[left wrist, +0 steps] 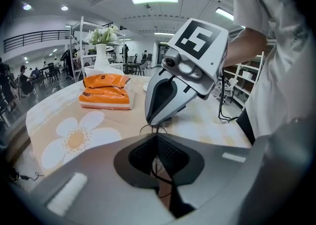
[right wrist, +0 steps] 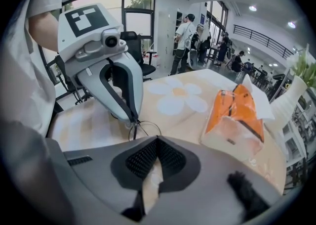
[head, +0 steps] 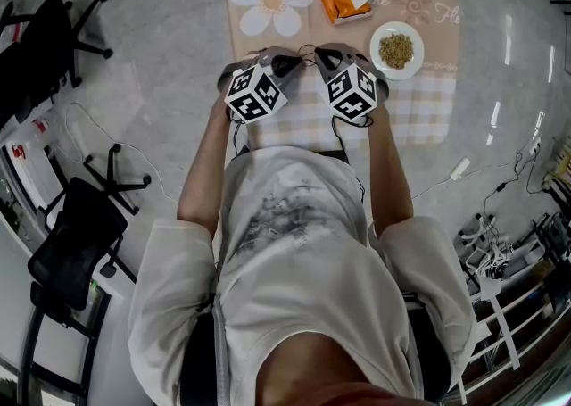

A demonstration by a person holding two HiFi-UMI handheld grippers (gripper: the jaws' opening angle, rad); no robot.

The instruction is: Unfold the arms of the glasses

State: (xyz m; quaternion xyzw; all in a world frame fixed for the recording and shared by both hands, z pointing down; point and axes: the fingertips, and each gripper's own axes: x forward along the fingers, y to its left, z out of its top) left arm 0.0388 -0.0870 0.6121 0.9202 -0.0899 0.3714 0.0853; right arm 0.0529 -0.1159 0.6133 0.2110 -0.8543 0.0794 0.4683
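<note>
The glasses (head: 305, 50) are a thin, dark wire frame with round rims, sitting in the upper middle of the head view, over the beige cloth on the surface. They are pinched from both sides, between the closed tips of the left hand-held gripper (head: 287, 62) and the right hand-held gripper (head: 326, 59). In the left gripper view one fine wire of the glasses (left wrist: 157, 129) runs back between the jaws. In the right gripper view a round rim of the glasses (right wrist: 147, 128) shows at centre, just beyond the jaw tips.

Left gripper (left wrist: 157, 142), right gripper (right wrist: 157, 144), jaws closed
</note>
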